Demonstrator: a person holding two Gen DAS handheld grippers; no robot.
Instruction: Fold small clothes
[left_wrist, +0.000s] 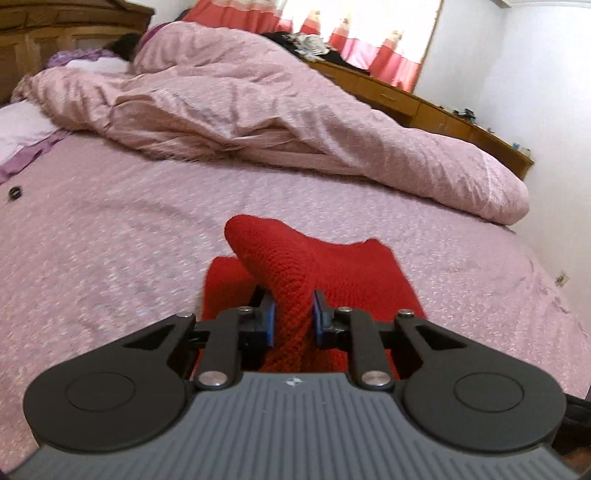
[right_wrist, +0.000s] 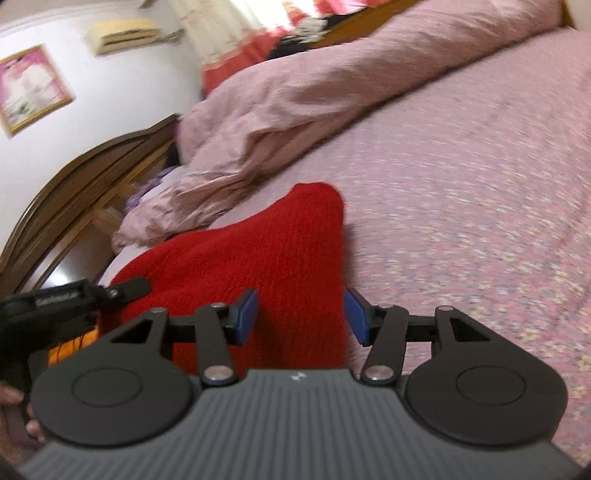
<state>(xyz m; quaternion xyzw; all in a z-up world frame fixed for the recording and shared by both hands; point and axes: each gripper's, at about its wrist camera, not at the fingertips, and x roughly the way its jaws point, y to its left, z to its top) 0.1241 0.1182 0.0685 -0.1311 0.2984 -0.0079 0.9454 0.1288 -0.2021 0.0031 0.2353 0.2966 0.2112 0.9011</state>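
Note:
A red knitted garment (left_wrist: 332, 266) lies on the pink flowered bedsheet (left_wrist: 110, 240). My left gripper (left_wrist: 293, 312) is shut on a bunched fold of it, and the fold rises to a rounded peak ahead of the blue pads. In the right wrist view the same garment (right_wrist: 258, 251) fills the gap between the blue pads of my right gripper (right_wrist: 301, 314), which is shut on a thick bunch of it. One finger of my left gripper (right_wrist: 129, 286) rests on the cloth's left edge. The part of the garment under both grippers is hidden.
A crumpled pink duvet (left_wrist: 258, 110) lies along the far side of the bed, with a person lying under it near the pillows. A wooden headboard (right_wrist: 74, 184) and a low wooden cabinet (left_wrist: 424, 103) border the bed. A small black object (left_wrist: 14, 192) sits on the sheet.

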